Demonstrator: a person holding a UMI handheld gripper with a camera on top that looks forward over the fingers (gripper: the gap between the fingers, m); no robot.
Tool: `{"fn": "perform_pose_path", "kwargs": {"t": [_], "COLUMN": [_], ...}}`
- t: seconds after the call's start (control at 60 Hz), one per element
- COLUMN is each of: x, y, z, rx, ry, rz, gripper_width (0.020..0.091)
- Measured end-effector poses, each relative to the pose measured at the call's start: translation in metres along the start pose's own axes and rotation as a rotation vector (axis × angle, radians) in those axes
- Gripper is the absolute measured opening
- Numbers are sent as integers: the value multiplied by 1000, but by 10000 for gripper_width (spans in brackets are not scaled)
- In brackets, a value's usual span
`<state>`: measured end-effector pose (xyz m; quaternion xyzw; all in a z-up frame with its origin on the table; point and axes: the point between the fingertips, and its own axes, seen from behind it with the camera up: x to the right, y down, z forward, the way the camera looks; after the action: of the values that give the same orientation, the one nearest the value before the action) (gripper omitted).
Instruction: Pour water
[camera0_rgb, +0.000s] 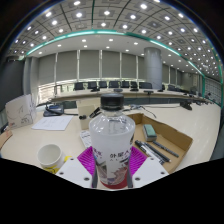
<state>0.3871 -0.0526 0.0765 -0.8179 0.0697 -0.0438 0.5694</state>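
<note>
Clear bottle (112, 145) with black cap, white-and-red label; yellow-rimmed white cup (50, 156).

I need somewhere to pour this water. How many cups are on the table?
1: a paper cup left of the bottle held in the tool. Others may be hidden behind the bottle.

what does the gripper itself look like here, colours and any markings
Only the gripper fingers show, low in the gripper view. Each is dark, nearly black, with flat pale outer faces, and bears a magenta pad with a grid-like texture on its inner face. No cables, lettering, hand or sleeve can be seen.
</note>
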Motion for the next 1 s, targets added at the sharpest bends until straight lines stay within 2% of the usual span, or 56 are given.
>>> {"fn": "perform_pose_path", "kwargs": {"t": [0.167, 0.25, 0.45, 0.483, 0.55, 0.567, 0.617, 0.667, 1.0], "x": [5, 5, 7, 8, 5, 5, 3, 4, -37], "y": [25, 22, 21, 19, 12, 11, 8, 5, -22], "z": [11, 13, 6, 3, -3, -4, -10, -16, -126], "rx": [-16, 14, 23, 22, 26, 27, 22, 3, -210], "ry": [14, 20, 27, 32, 35, 35, 41, 52, 150], "rz": [-3, -8, -5, -7, -14, -17, -15, 6, 81], "gripper_width": [415, 437, 581, 640, 845, 875, 836, 859, 862]}}
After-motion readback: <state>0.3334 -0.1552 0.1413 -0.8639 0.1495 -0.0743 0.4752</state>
